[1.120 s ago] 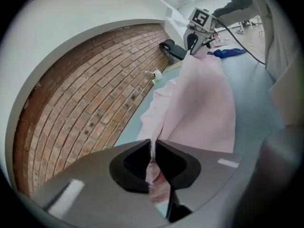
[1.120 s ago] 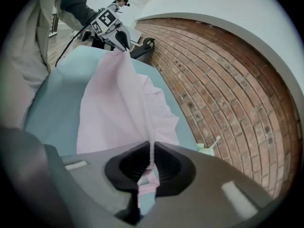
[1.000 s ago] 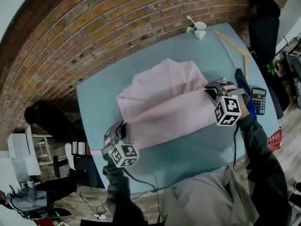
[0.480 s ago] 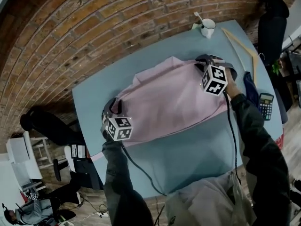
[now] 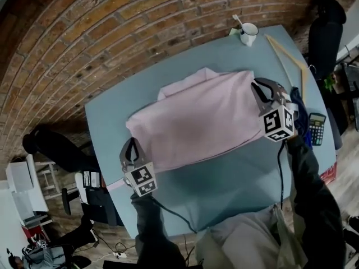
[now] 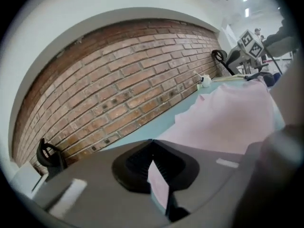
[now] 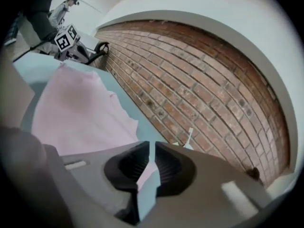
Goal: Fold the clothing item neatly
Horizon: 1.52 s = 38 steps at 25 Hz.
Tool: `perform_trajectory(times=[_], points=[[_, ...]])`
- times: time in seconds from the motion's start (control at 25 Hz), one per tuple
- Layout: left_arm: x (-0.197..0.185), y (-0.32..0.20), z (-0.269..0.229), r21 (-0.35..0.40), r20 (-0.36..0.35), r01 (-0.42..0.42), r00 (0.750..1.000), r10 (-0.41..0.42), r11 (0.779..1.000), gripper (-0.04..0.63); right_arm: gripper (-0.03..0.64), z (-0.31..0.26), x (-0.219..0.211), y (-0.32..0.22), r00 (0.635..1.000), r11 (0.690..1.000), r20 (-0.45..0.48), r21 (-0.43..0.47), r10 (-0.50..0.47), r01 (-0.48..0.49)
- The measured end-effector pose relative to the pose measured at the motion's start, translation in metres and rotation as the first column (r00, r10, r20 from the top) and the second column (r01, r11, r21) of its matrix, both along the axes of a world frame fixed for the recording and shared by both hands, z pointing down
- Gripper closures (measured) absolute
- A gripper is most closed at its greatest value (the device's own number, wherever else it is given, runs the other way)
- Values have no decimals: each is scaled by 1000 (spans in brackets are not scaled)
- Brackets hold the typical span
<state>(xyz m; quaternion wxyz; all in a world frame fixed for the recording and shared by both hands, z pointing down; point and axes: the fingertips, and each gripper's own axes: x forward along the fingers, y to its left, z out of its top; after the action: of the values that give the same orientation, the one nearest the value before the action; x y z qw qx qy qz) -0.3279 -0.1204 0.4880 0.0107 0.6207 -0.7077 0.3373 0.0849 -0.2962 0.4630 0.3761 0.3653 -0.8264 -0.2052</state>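
Two grippers flank a pink garment [image 5: 193, 122] that lies folded into a broad band across the middle of the teal surface [image 5: 224, 184]. In the head view it runs from lower left to upper right. Its near edge is a fairly straight line, while the far edge is uneven, with a layer of cloth poking out toward the brick wall [image 5: 112, 32].

The left gripper [image 5: 133, 143] sits at the garment's left end, its tips over the edge of the cloth. Its fingers have just been closing and now meet at the tips. Nothing is pinched between them, and the pink and teal in the slit behind the tips are cloth and surface lying beyond.

The right gripper [image 5: 263, 86] is at the garment's right end, just beside the upper right corner. Its fingers have just been opening and stand narrowly apart, not pressing on anything. A sliver of pink shows in the gap, but I cannot tell whether that cloth is between them or below.

Well apart from the garment, a white mug [image 5: 248, 33] stands near the far corner. A wooden hanger [image 5: 289, 60] and a calculator [image 5: 317, 126] lie along the right side.
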Motion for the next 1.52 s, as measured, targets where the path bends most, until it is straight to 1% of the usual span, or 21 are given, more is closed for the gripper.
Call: perform_trajectory(times=[0.08,0.2,0.28,0.4,0.44,0.56,0.68,0.84,0.88,0.96,1.12,1.2,1.28,1.4,1.52], points=[[23,19,-4,6,-32,-24,999,24,1000,588,612,-4,6,33,998,999,70,-44,-4,7],[64,52,0,-27,-98,-48,994,45,998,588,615,-2,16,87,989,993,150,-119,21,-3],[93,81,3,-37,-166,-41,985,35,998,588,615,5,18,126,983,987,185,-160,21,9],[142,129,14,-51,-308,-20,951,3,999,588,615,13,18,182,974,977,226,-208,7,41],[158,144,18,-59,-337,-21,941,0,998,588,615,15,18,199,968,974,249,-222,6,51],[197,188,29,-83,-376,-21,926,-12,996,588,615,23,21,244,952,958,307,-277,12,78],[225,221,29,-97,-441,5,896,-47,995,588,615,35,26,277,944,940,329,-320,-10,122],[251,259,26,-107,-496,44,864,-92,993,588,615,41,26,317,922,900,383,-383,-50,208],[257,266,26,-108,-505,49,857,-98,993,588,615,43,28,327,920,894,387,-391,-57,219],[263,276,28,-103,-519,46,850,-93,994,588,615,44,32,342,920,892,387,-397,-53,218],[268,273,31,-75,-539,-27,842,-18,997,588,615,40,38,360,915,902,403,-399,9,167],[260,275,25,-74,-534,-66,845,17,995,588,615,38,31,373,904,901,422,-413,60,133],[250,279,19,-55,-528,-101,847,57,993,588,615,37,22,388,894,900,437,-423,100,106],[238,278,17,-42,-539,-128,838,85,991,588,615,36,5,402,894,906,434,-416,116,85],[227,278,17,-18,-528,-142,842,111,990,588,615,34,-2,416,890,910,435,-410,137,60]])
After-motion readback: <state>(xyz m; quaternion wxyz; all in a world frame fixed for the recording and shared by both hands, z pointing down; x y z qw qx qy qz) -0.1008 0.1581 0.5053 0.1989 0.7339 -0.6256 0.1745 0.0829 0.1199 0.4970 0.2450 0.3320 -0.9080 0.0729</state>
